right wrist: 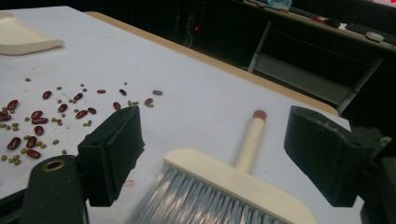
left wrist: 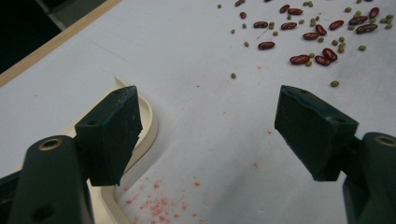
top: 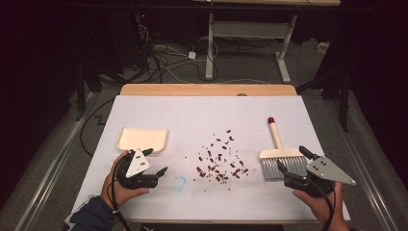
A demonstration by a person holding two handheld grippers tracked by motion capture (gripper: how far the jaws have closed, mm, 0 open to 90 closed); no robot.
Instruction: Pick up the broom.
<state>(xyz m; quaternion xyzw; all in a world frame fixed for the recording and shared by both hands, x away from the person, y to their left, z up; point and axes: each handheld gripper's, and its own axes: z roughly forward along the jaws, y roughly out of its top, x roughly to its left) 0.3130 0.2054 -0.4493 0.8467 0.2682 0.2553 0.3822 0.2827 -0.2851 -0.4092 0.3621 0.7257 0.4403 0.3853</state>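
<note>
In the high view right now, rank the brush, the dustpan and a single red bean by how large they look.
1. brush, counting handle and bristles
2. dustpan, close to the brush in spread, so this order is unsure
3. red bean, by far the smallest

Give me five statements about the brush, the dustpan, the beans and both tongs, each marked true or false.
1. The left tongs grip the dustpan. False: they stand open beside it.
2. The right tongs are open, with the brush lying between their jaws. True.
3. The beans lie in the dustpan. False: they are scattered on the table.
4. The brush handle has a red tip. True.
5. The brush lies left of the beans in the high view. False: right.
</note>
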